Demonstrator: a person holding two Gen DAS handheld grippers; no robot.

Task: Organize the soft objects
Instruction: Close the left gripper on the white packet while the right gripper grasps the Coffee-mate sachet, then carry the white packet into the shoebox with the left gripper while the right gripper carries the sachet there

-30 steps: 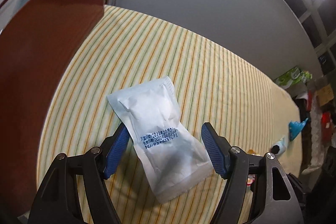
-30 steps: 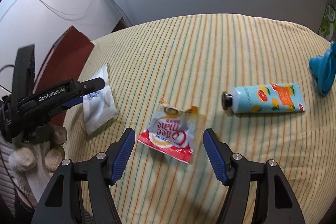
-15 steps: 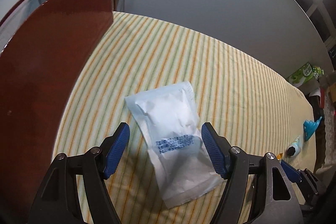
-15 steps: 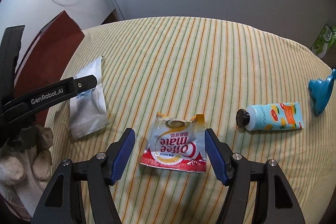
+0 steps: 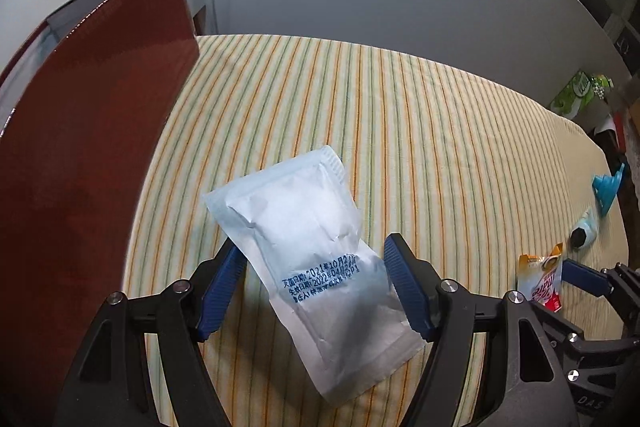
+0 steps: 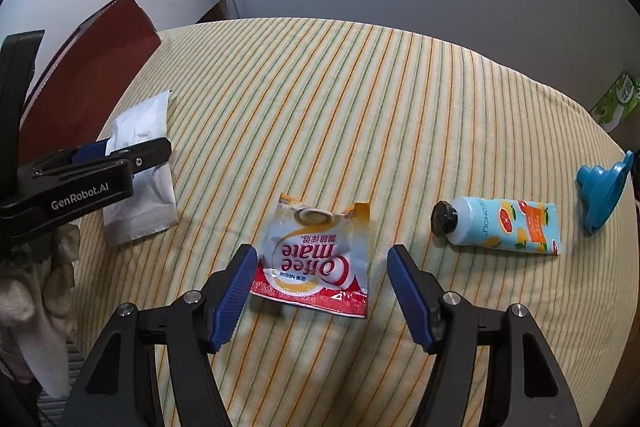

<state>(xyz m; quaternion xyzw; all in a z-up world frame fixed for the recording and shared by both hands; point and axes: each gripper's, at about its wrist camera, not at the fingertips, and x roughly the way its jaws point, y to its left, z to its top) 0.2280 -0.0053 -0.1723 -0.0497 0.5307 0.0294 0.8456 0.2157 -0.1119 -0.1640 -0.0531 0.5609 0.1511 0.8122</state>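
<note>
A white pouch [image 5: 304, 251] with blue date print lies flat on the striped cloth [image 5: 400, 131]. My left gripper [image 5: 314, 251] hangs open over it, one blue pad on each side, neither pressing. In the right wrist view that pouch [image 6: 140, 211] shows partly under the left gripper's black finger [image 6: 100, 167]. A red and white Coffee-mate sachet [image 6: 316, 255] lies crumpled on the cloth. My right gripper [image 6: 320, 253] stands open around its lower half, and the pads are clear of it.
A fruit-print hand cream tube [image 6: 500, 227] and a blue plastic piece [image 6: 604, 195] lie to the right. A red-brown box [image 5: 80, 147] stands along the cloth's left edge. A gloved hand [image 6: 40, 287] holds the left gripper. A green packet [image 6: 616, 103] sits beyond the far right edge.
Both wrists rolled a little, so the pouch and the sachet sit at a different angle between the fingers. The right gripper and the sachet have come into the left wrist view.
</note>
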